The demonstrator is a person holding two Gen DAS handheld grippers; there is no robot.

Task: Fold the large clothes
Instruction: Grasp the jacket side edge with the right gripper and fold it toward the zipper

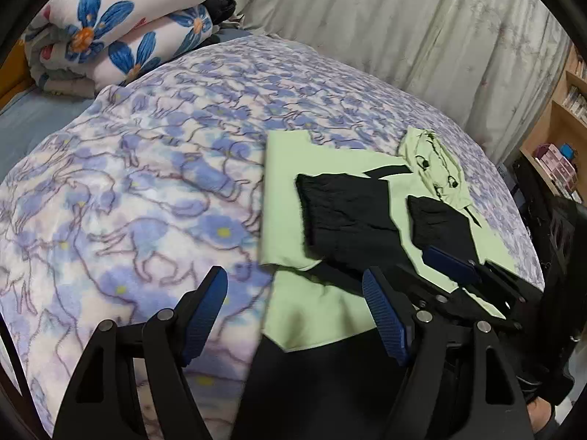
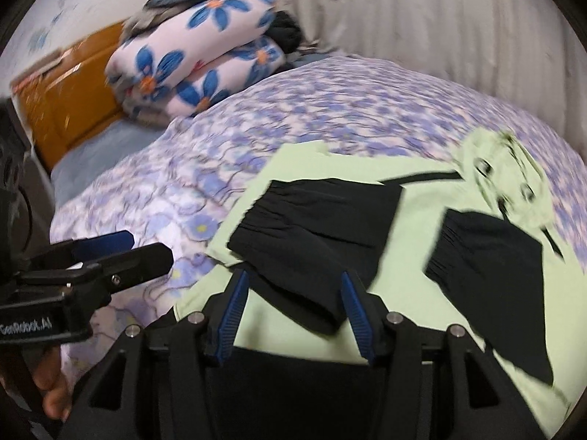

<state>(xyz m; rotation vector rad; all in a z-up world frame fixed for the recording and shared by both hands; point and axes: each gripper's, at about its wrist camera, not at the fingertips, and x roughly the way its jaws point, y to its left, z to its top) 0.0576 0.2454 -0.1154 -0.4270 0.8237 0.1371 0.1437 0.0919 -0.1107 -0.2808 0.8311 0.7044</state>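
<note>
Fabric fills the left wrist view: a pale green jacket [image 1: 330,315] with black sleeves [image 1: 341,212] folded inward lies on the bed's flowered blanket [image 1: 128,190], toward the bed's right edge, its hood [image 1: 433,161] pointing to the far side. The left hand-held gripper [image 1: 297,315] hangs over the jacket's near left hem with jaws wide apart, nothing between its pads. The right hand-held gripper [image 1: 455,267] shows at the near right of the garment. A folded floral quilt [image 1: 121,33] sits at the far left corner, well apart.

From the right wrist view (blurred), the right hand-held gripper [image 2: 297,315] is over the near hem, its jaws parted with the nearer sleeve's cuff [image 2: 304,267] just beyond them; I judge nothing is pinched. The left hand-held gripper [image 2: 110,256] is to the left, over the blanket.

The jacket looks light, soft and somewhat slick, so it will slump; the near hem corners seem the best hold. Open blanket lies to the left and far side; the right edge of the bed is near.
</note>
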